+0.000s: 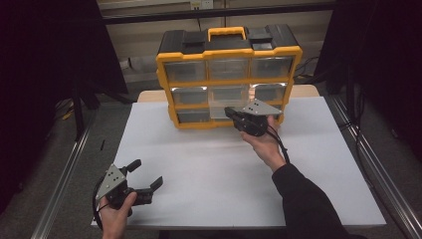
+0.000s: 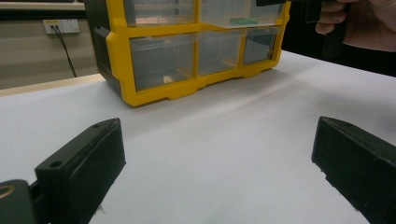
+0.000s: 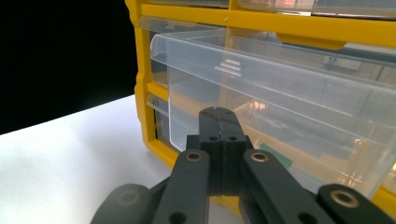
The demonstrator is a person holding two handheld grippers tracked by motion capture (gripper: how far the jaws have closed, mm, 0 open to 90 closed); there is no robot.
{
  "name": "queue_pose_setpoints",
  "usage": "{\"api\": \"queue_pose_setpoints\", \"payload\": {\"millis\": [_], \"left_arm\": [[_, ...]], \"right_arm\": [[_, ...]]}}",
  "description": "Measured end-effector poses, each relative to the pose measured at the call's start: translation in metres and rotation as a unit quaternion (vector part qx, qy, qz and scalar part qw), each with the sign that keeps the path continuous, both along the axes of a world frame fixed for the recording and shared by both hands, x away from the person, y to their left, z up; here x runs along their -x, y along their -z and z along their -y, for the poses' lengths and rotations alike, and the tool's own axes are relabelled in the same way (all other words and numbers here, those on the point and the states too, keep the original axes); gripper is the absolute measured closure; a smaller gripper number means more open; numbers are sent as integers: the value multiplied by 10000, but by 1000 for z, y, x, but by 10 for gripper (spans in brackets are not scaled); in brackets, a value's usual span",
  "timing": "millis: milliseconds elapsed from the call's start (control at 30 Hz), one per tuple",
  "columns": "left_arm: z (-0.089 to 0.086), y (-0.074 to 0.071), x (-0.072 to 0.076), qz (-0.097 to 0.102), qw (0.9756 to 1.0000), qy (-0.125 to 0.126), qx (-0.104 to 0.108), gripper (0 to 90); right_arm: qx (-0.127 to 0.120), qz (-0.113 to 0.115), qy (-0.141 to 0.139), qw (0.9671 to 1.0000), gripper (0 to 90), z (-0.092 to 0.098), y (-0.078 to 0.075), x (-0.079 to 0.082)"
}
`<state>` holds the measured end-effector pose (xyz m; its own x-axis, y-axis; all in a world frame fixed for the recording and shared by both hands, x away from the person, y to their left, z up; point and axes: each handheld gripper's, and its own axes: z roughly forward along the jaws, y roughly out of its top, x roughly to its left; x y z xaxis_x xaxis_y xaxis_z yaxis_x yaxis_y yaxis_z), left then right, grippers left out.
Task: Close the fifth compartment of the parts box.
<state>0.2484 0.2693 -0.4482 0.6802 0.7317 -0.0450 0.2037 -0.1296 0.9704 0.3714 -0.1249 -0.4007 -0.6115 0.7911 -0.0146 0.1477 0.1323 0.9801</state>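
Note:
A yellow and black drawer organizer point(image 1: 229, 74) stands at the back of the white table point(image 1: 209, 169). Its clear middle drawer point(image 3: 280, 93) is pulled part way out, and something small and green point(image 3: 276, 157) shows below it behind clear plastic. My right gripper point(image 3: 218, 115) is shut with nothing between its jaws, its tips right at that drawer's front; I cannot tell whether they touch. From above, the right gripper point(image 1: 229, 111) points left across the organizer's lower front. My left gripper point(image 1: 146, 174) is open and holds nothing near the table's front left corner, and the left gripper point(image 2: 217, 172) faces the organizer point(image 2: 187, 56).
Metal rails point(image 1: 64, 174) run along both sides of the table, with dark floor beyond. The person's right hand point(image 2: 359, 23) shows at the organizer's right end. A wall socket point(image 2: 58, 25) sits on the wall behind the table.

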Motion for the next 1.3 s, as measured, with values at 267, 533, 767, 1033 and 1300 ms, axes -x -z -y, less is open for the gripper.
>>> {"api": "queue_pose_setpoints", "payload": {"millis": [267, 533, 767, 1033, 1300], "left_arm": [[0, 0, 0, -18, 10000, -10, 21, 25], [1, 0, 1, -23, 10000, -17, 36, 26], [0, 0, 1, -5, 10000, -2, 54, 25], [0, 0, 1, -3, 10000, -5, 45, 25], [0, 0, 0, -5, 10000, -9, 34, 26]], "right_arm": [[-27, 5, 74, 10000, 900, 2, 1, -5], [-14, -4, 122, 9999, 900, 2, 1, -9], [-5, 27, 194, 9998, 900, 0, 2, -14], [-3, 35, 197, 9998, 900, -1, 2, -17], [45, 28, 254, 9997, 900, -1, 4, -22]]}}
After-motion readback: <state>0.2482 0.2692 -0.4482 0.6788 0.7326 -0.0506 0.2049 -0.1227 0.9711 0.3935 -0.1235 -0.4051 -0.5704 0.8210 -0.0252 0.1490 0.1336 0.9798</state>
